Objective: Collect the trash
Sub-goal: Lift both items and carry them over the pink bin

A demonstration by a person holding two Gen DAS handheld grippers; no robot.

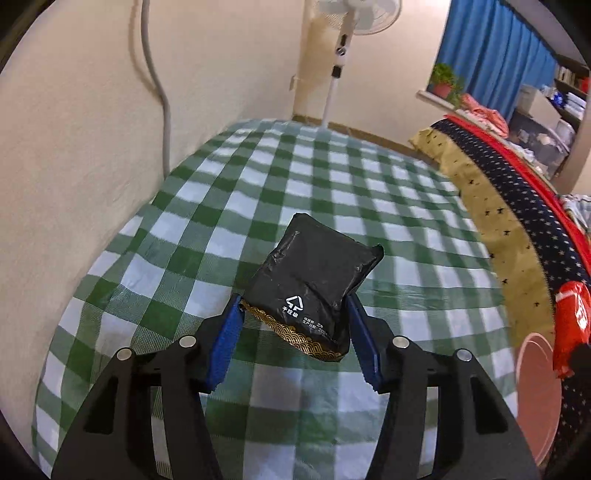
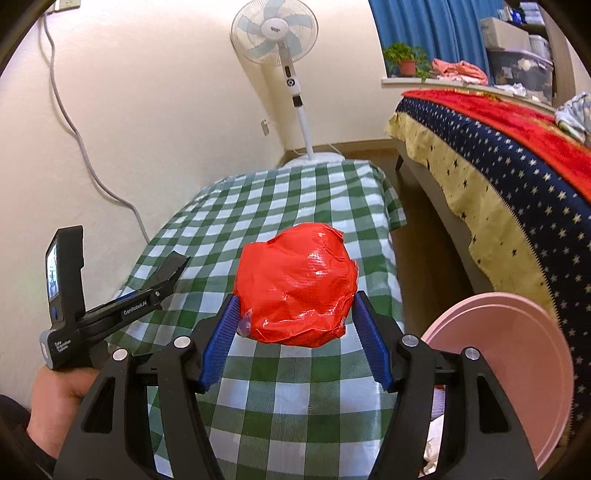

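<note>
Left claw (image 1: 293, 314) around black packet (image 1: 314, 273), pink bin (image 2: 517, 369) beside table.

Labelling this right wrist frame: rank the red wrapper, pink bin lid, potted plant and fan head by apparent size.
1. red wrapper and pink bin lid: similar, both near the camera, lid partly cut off, so unranked
2. fan head
3. potted plant, far off

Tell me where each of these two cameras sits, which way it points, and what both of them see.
Left wrist: on the left gripper, looking down its fingers at a black packet held over the checked cloth.
Right wrist: on the right gripper, looking at a red wrapper it holds; the person's left hand shows.
Shared: cloth, fan, pink bin, bed.
</note>
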